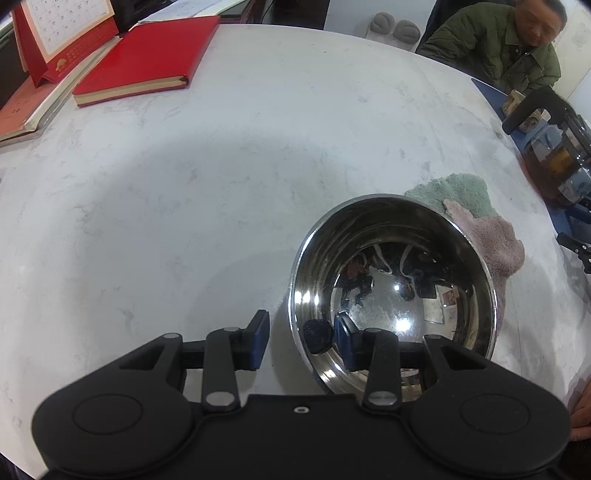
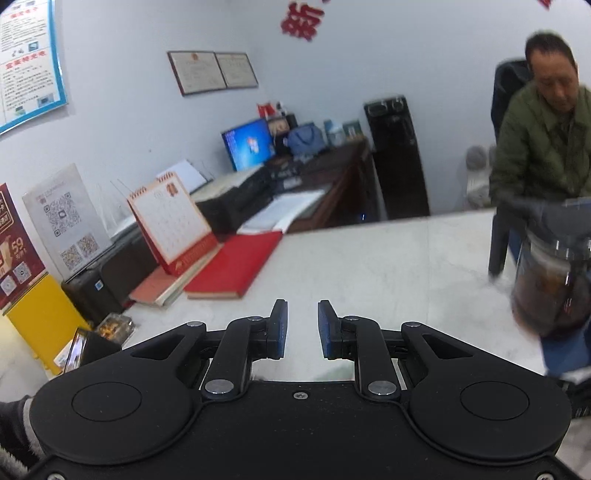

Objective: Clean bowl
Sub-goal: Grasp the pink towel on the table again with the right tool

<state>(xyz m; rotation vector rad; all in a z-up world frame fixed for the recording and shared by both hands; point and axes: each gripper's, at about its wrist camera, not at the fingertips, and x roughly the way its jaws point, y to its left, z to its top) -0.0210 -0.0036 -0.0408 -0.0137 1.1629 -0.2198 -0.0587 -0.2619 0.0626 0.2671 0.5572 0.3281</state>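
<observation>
A shiny steel bowl [image 1: 395, 291] stands upright on the white marble table [image 1: 221, 177] in the left wrist view, low and right of centre. My left gripper [image 1: 301, 341] is open and straddles the bowl's near left rim: the left pad is outside the bowl, the right pad is inside. A green and pink cloth [image 1: 480, 221] lies crumpled behind the bowl, touching it. My right gripper [image 2: 302, 328] is open and empty above the table [image 2: 388, 266]. The bowl and cloth do not show in the right wrist view.
A red notebook [image 1: 147, 59] and a desk calendar [image 1: 62, 33] lie at the far left; they also show in the right wrist view, notebook [image 2: 236, 266], calendar [image 2: 173, 221]. A glass teapot [image 1: 557, 158] stands at the right edge. A seated man [image 2: 543, 136] is across the table.
</observation>
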